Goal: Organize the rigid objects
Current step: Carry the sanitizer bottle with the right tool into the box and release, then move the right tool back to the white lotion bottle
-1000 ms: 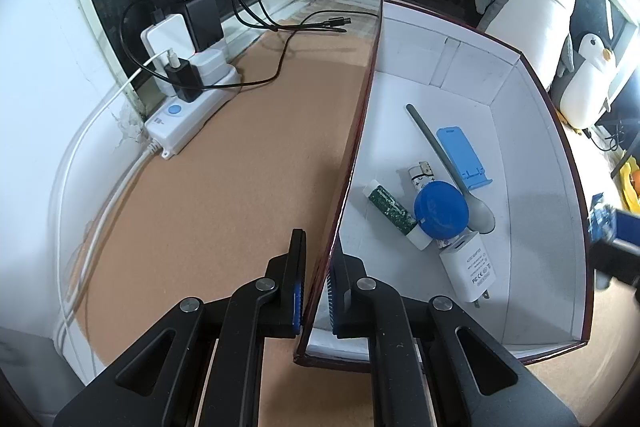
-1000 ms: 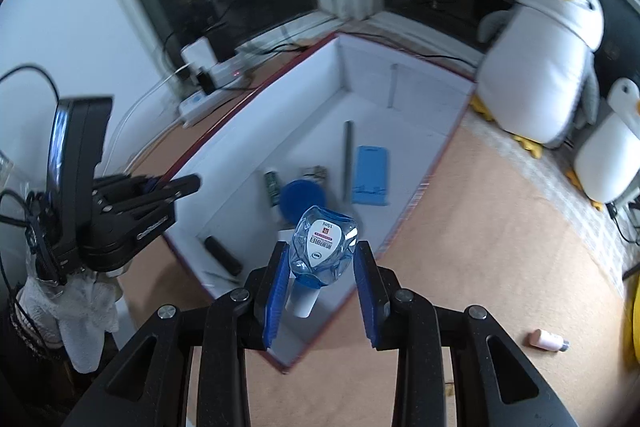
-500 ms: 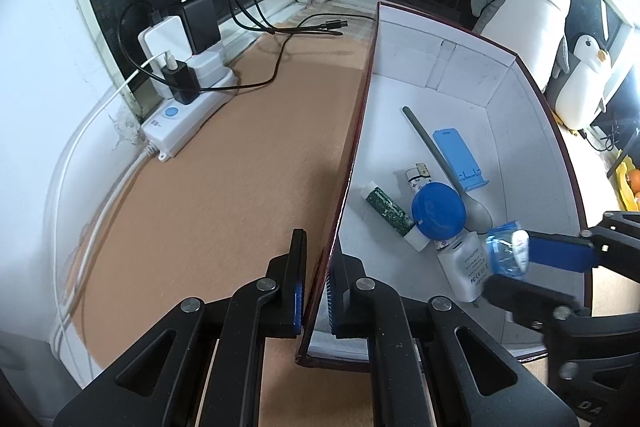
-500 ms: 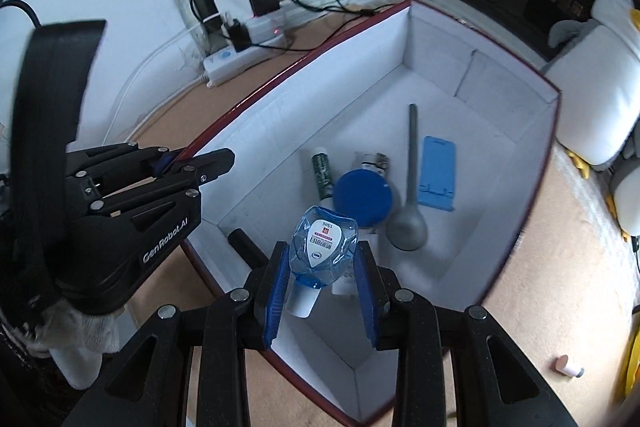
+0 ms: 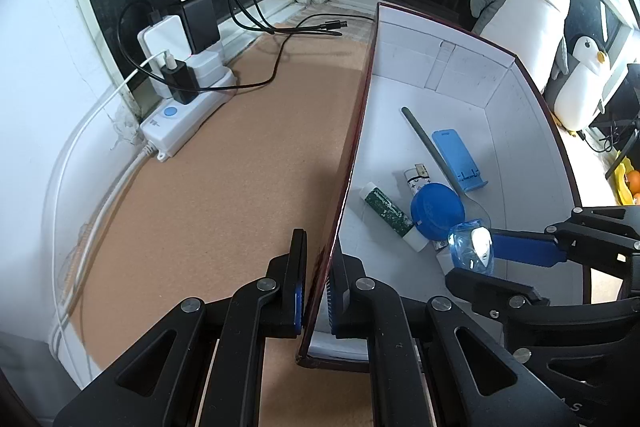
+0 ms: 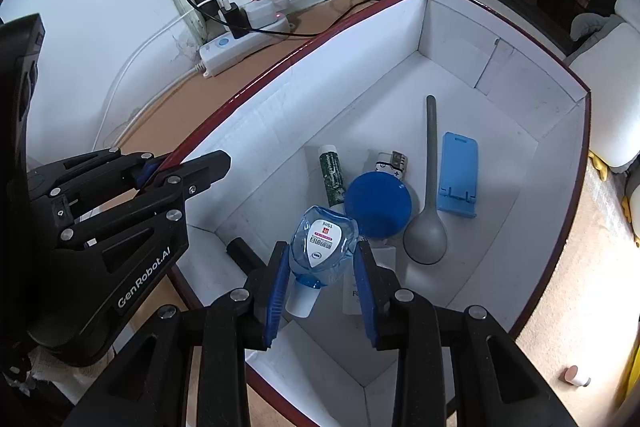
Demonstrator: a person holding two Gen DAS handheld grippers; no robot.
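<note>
An open box (image 5: 354, 147), white inside with a dark red rim, stands on the cork-brown table. My left gripper (image 5: 319, 267) is shut on the box's left wall near its front corner. My right gripper (image 6: 322, 255) is shut on a small clear blue bottle (image 6: 322, 247) with a white cap, held low inside the box above a white charger (image 6: 370, 287). On the box floor lie a grey spoon (image 6: 430, 187), a blue phone stand (image 6: 458, 175), a round blue lid (image 6: 378, 205), a green tube (image 6: 332, 175) and a black stick (image 6: 240, 251).
A white power strip (image 5: 188, 115) with plugged chargers and black cables sits by the window at the left. Two penguin plush toys (image 5: 532, 7) stand right of the box. A small pinkish item (image 6: 576, 375) lies on the table outside the box's right side.
My right gripper carried the blue bottle from over the box's near rim into the box and lower. The left gripper kept its hold on the box wall.
</note>
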